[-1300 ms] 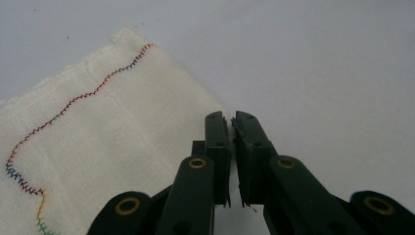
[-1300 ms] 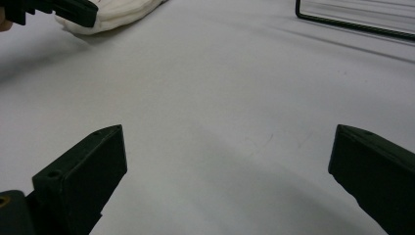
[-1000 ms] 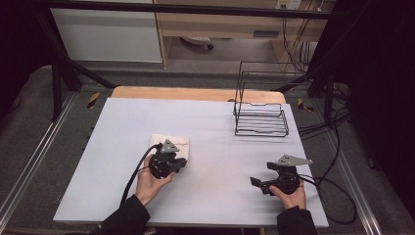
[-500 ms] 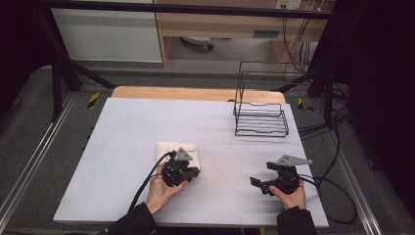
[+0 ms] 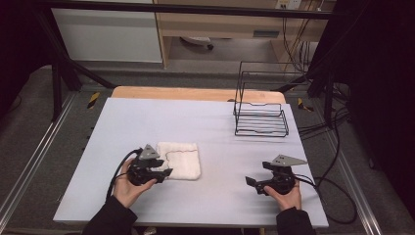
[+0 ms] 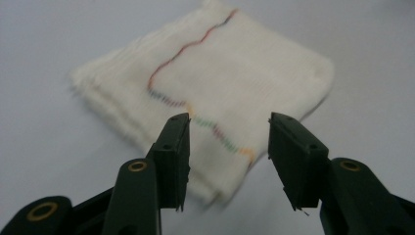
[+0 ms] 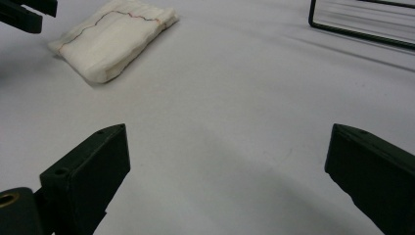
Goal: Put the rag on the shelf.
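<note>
A folded white cloth (image 5: 180, 159) with a wavy coloured stitch line lies flat on the pale table (image 5: 215, 132), left of centre. My left gripper (image 5: 165, 172) sits at the cloth's near left corner, pointing right at it. In the left gripper view its jaws (image 6: 228, 122) have just been opening and stand apart over the cloth's (image 6: 220, 73) near corner, with the pads off the fabric. My right gripper (image 5: 250, 181) rests at the front right, jaws wide open (image 7: 228, 134) over bare table, and sees the cloth (image 7: 115, 36) farther off.
A black wire rack (image 5: 261, 117) stands at the back right of the table, its base also in the right gripper view (image 7: 362, 24). Cables trail off the right edge. The left gripper's jaw tip (image 7: 24, 12) shows at the top left of the right gripper view.
The left gripper carried the cloth a little right and nearer, then let go and drew back left with its jaws opened. The right gripper has stayed put.
</note>
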Demonstrator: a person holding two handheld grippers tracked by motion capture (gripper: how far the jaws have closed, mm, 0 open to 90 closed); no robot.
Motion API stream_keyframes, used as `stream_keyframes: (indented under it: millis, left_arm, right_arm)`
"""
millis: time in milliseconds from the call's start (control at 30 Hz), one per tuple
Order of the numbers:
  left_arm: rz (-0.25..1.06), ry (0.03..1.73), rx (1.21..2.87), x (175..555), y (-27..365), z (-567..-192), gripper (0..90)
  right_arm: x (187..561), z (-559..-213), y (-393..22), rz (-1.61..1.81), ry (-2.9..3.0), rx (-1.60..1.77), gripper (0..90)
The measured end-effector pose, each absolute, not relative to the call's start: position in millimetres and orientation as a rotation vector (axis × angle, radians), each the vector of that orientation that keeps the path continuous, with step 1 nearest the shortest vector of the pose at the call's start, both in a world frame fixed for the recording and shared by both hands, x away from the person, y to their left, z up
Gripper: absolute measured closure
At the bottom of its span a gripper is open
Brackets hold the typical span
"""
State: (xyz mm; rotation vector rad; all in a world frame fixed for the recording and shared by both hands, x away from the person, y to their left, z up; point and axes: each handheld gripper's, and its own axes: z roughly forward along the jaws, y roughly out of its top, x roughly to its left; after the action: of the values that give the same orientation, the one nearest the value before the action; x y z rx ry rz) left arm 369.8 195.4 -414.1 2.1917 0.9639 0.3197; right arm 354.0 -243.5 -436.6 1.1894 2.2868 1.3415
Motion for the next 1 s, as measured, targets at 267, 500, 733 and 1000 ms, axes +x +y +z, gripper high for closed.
stream_keyframes:
  millis: [267, 500, 733, 1000]
  left_arm:
    - [0.258, 1.017, 2.184, 364, 213, -430, 55.0]
    - [0.228, 1.033, 2.190, 366, 209, -441, 63.4]
    - [0.216, 1.039, 2.191, 367, 207, -444, 73.7]
    - [0.190, 1.032, 2.193, 370, 208, -443, 83.0]
  right_arm:
    - [355, -435, -213, 1.323, 2.277, 1.201, 6.9]
    - [356, -433, -179, 1.319, 2.303, 1.169, 10.2]
    - [357, -436, -145, 1.297, 2.344, 1.126, 22.3]
    - [360, -439, -105, 1.276, 2.363, 1.115, 38.1]
